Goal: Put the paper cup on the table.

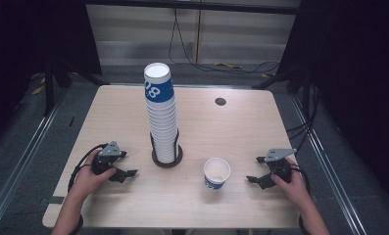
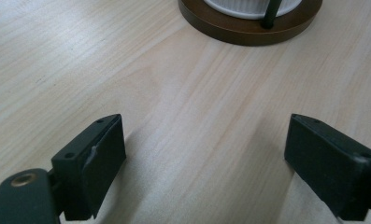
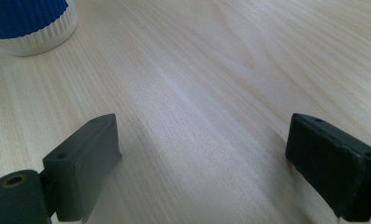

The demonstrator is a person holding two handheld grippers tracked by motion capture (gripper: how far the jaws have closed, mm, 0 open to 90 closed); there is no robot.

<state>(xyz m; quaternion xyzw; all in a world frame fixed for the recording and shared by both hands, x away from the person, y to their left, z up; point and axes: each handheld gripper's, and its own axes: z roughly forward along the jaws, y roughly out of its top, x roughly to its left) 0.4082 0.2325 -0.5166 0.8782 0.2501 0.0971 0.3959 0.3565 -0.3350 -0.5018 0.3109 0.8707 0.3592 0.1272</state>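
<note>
Pale wood-grain desk (image 1: 241,127) is filling the middle of a dark studio, with black curtains hanging at both sides and cables lying on the grey floor behind it. Jaws of the left gripper (image 1: 125,173) are standing wide apart with nothing between them, only bare desk showing in the gap in the left gripper view (image 2: 204,163), and the gripper is pointing toward the round dark-brown wooden base (image 2: 248,28) of the cup holder. Jaws of the right gripper (image 1: 254,179) are likewise gaping wide and holding nothing (image 3: 202,163), aimed across the desk toward the single white paper cup with a blue ribbed band (image 1: 216,173), which is standing upright and mouth-up near the desk's front edge, between the two grippers and nearer the right one, apart from its jaws. In the right gripper view the cup's foot (image 3: 31,23) is sitting at the upper left. Just left of that cup and farther back, a tall stack of white ribbed paper cups topped by a blue-banded one (image 1: 160,112) is rising from the base, held by thin black uprights. Both hands are resting low at the desk's near corners, well apart.
</note>
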